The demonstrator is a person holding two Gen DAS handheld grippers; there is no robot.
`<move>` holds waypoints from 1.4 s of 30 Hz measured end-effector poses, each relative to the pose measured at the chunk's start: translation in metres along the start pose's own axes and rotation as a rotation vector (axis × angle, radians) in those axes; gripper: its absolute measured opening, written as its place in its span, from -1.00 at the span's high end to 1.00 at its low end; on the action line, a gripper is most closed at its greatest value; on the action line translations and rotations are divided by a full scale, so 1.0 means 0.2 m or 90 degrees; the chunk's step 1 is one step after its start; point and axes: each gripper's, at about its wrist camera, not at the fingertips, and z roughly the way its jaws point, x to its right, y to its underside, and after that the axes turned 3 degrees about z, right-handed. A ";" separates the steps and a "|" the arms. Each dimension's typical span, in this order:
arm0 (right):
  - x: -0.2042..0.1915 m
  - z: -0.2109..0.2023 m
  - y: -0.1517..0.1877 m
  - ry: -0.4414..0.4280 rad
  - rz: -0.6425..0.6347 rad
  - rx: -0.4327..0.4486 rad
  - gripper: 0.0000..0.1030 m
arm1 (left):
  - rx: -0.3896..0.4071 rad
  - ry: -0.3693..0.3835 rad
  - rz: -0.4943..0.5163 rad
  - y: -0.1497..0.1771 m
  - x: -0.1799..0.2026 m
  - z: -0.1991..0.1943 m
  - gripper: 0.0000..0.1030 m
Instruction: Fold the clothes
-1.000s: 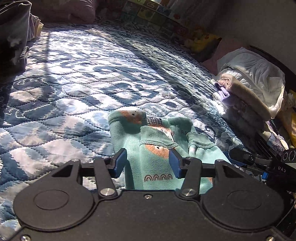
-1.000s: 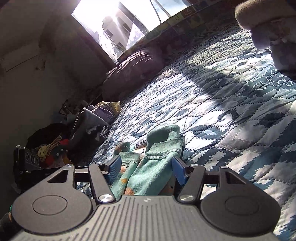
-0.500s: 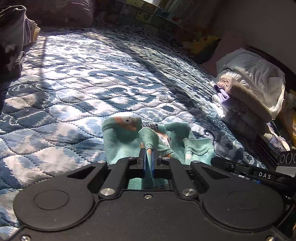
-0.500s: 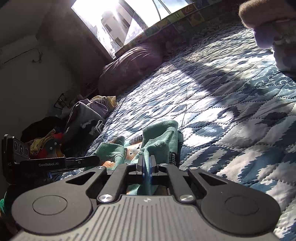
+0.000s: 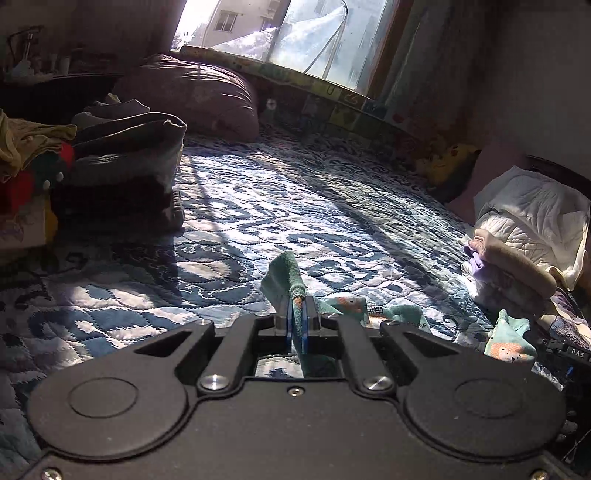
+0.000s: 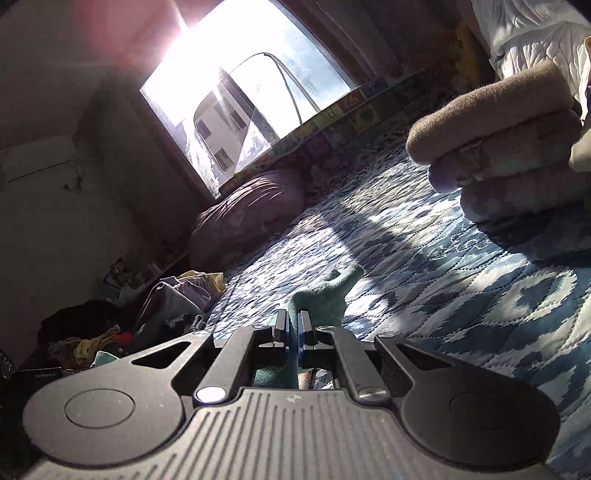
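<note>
Left hand-held gripper (image 5: 295, 325) and right hand-held gripper (image 6: 293, 334), open a second ago, now pinching teal fleece garment (image 5: 286, 275), lifted off quilted bed (image 5: 240, 206); ready to fold.

left gripper (image 5: 296, 320): fingers pinched together | right gripper (image 6: 293, 329): fingers pinched together

Blue patterned quilt (image 5: 258, 206) covers the bed, sun streaming through the window (image 5: 295, 33). Big purple cushion (image 5: 207, 99) sits under it, and a yellow plush toy (image 5: 448, 157) by the far wall.
</note>
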 end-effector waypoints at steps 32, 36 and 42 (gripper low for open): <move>0.26 -0.36 0.03 0.158 0.024 0.019 0.88 | -0.042 -0.183 -0.129 0.51 -0.71 -0.35 0.90; 0.26 -0.34 0.03 0.163 0.022 0.012 0.88 | -0.051 -0.146 -0.232 0.58 -0.83 -0.34 0.56; 0.25 -0.31 0.03 0.158 0.018 0.010 0.88 | -0.066 -0.174 -0.187 0.50 -0.82 -0.28 0.76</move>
